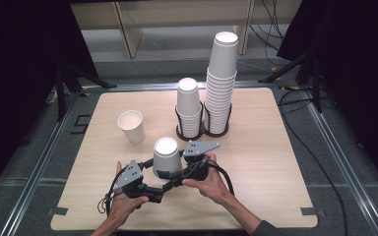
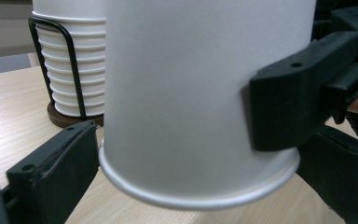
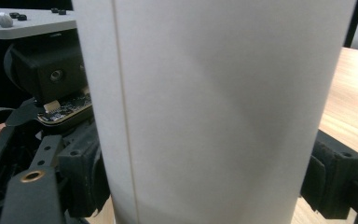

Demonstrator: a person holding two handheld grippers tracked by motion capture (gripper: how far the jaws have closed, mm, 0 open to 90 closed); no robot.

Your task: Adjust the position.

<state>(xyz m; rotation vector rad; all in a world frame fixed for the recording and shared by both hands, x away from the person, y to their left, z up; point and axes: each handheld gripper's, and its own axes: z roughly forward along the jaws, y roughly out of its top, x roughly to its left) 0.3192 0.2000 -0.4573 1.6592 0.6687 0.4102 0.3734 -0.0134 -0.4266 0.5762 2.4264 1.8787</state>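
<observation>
Upside-down white paper cup point(image 1: 167, 156), rim lifted just off the pale wooden counter point(image 1: 266, 162), at six o'clock from the wire-racked cup stacks point(image 1: 206, 105). Right tongs point(image 1: 177, 173) clamp its wall; left tongs point(image 1: 153, 166) stand wide, cup between, pads clear. Handover looks done; next, left withdraws sideways without bumping it.

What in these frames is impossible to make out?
- Cup top: cut off by the upper edge in both gripper views.
- Cup's inside: hidden by its own wall, mouth down.
- Tall stack, high view: cup count too small to tell.
- Racked stack, left gripper view: mostly behind the cup.
</observation>
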